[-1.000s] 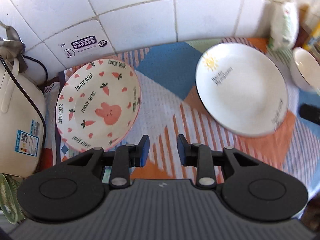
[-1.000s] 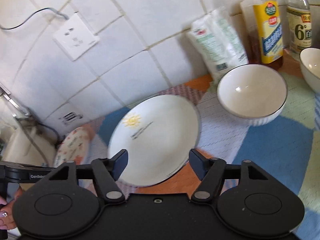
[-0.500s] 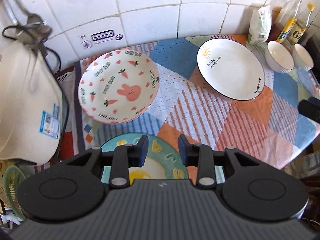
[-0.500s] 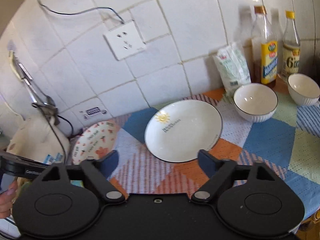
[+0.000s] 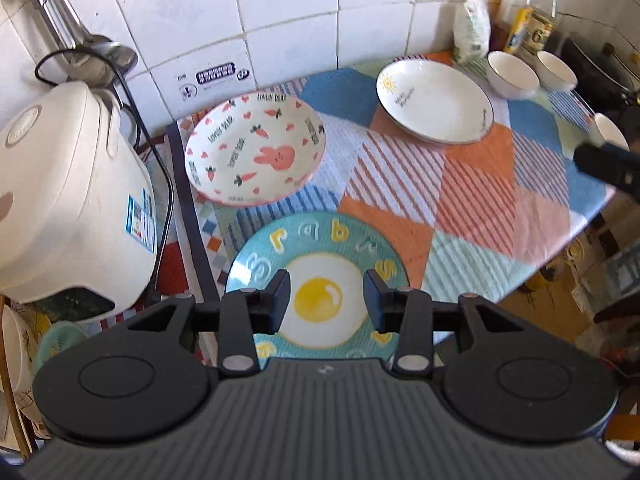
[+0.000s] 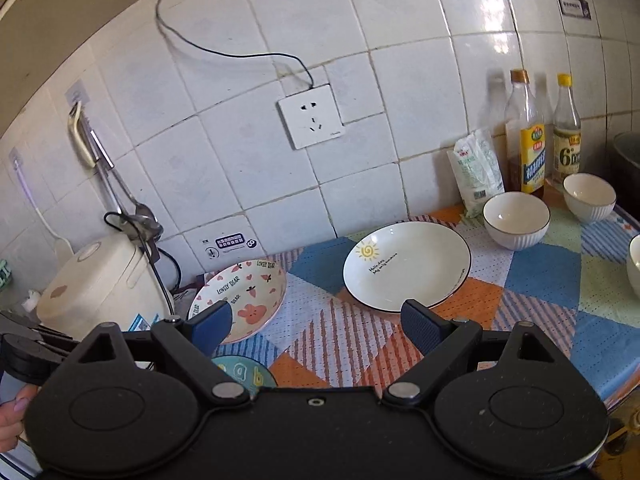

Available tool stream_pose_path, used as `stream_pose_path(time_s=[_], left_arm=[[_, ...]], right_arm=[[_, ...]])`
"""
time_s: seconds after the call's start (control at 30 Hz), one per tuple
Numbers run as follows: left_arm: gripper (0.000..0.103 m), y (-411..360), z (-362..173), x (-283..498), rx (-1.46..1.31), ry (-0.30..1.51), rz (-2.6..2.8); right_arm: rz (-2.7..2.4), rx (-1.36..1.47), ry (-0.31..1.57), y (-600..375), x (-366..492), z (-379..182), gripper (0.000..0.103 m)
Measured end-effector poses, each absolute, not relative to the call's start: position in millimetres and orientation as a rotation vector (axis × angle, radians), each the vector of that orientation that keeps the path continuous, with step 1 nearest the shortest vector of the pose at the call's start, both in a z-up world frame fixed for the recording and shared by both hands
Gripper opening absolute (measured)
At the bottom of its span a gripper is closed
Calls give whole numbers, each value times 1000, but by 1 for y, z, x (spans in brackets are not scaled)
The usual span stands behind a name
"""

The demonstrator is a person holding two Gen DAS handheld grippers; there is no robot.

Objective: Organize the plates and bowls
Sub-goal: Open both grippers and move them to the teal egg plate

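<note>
A pink rabbit-and-carrot plate lies at the table's back left. To its right is a white plate with a sun. A blue fried-egg plate sits at the front edge. Two white bowls stand at the back right, with a third bowl's rim at the right edge. My left gripper hovers above the fried-egg plate, jaws opening, nothing between them. My right gripper is open and empty, held above the table.
A white rice cooker with its cord stands left of the table. Two bottles and a white bag line the tiled back wall. A dark pot is at far right. A hand holds the other gripper.
Both grippers have pulled back and risen, so more of the table shows and the fried-egg plate has come into view. Both pairs of jaws have spread wider.
</note>
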State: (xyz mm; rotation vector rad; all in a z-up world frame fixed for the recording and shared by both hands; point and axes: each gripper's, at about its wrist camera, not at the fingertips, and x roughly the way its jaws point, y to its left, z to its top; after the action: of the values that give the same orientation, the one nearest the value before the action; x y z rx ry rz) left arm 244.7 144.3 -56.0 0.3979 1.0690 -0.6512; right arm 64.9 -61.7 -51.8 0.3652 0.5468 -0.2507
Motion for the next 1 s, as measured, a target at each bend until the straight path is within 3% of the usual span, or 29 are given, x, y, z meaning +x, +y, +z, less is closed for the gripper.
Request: stream_pose_path(time_s=[0.3, 0.4, 0.57, 0.77, 0.83, 1.0], left_arm=[[42, 182, -71, 224, 362, 1067, -668], [52, 193, -77, 221, 338, 1038, -674], [57, 212, -94, 223, 342, 1010, -635], [58, 244, -128, 242, 252, 1085, -580], [57, 251, -138, 242, 228, 1084, -569], [57, 257, -154, 234, 225, 1049, -609]], right_arm=[[-188, 228, 509, -15, 52, -53, 94], [-140, 172, 479, -3, 54, -66, 94], [-92, 73, 486, 13, 66, -88, 94], [-37, 131, 600, 21, 89, -128, 93], [-38, 168, 630, 21, 96, -142, 85], [-23, 233, 660, 23, 106, -160, 84]])
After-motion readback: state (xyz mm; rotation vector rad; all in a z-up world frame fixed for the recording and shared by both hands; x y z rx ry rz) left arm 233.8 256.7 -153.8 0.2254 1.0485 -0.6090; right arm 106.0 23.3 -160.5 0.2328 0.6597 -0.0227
